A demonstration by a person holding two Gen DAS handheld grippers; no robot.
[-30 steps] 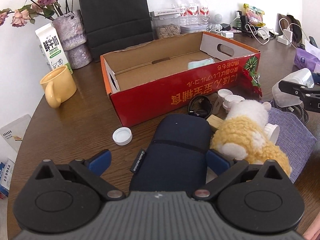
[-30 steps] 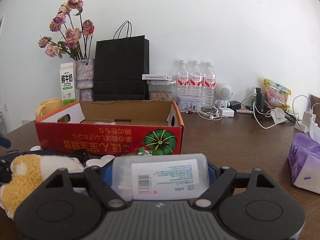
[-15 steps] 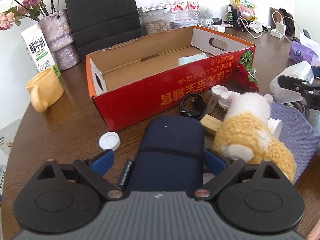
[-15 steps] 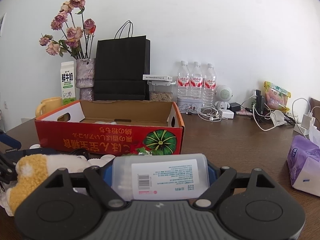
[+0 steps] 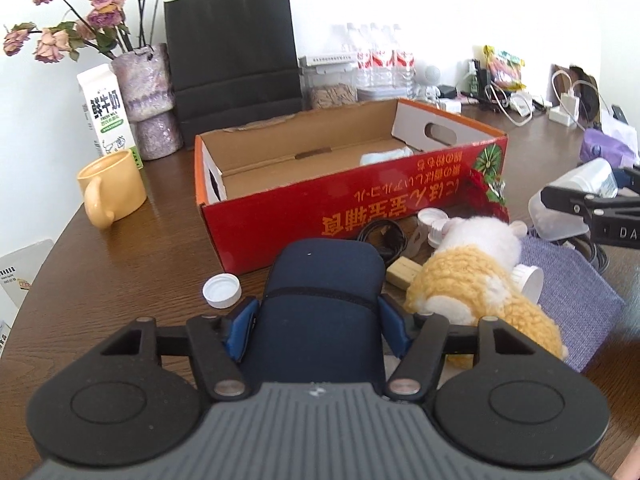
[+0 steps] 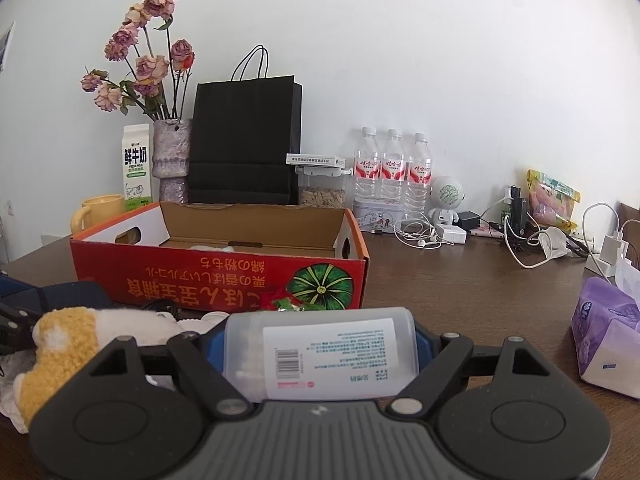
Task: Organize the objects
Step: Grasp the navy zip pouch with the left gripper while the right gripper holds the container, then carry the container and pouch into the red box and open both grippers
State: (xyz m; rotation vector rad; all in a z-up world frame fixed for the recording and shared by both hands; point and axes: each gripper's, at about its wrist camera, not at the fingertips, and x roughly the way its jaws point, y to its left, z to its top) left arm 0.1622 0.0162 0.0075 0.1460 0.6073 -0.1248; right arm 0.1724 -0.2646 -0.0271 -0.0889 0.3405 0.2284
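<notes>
A navy fabric case (image 5: 324, 280) lies on the brown table in front of the red cardboard box (image 5: 320, 216). My left gripper (image 5: 316, 320) straddles it; its jaws are closing and both blue pads touch the case's sides. My right gripper (image 6: 318, 340) is shut on a translucent plastic container (image 6: 328, 354) with a white label, held lying crosswise above the table. A yellow-and-white plush toy (image 5: 472, 276) lies just right of the case on a purple mat (image 5: 572, 280). The box is open, with a pale blue item (image 5: 384, 156) inside.
A white cap (image 5: 222, 290), a black cable (image 5: 380, 236) and a wooden block (image 5: 402, 272) lie around the case. A yellow mug (image 5: 114, 188), milk carton (image 5: 106, 112), vase and black bag (image 5: 232, 52) stand behind. A purple tissue pack (image 6: 608, 332) sits at the right.
The left jaws have closed in from wide apart onto the navy case, and the left view has tipped upward a little. The right gripper and its container have not moved.
</notes>
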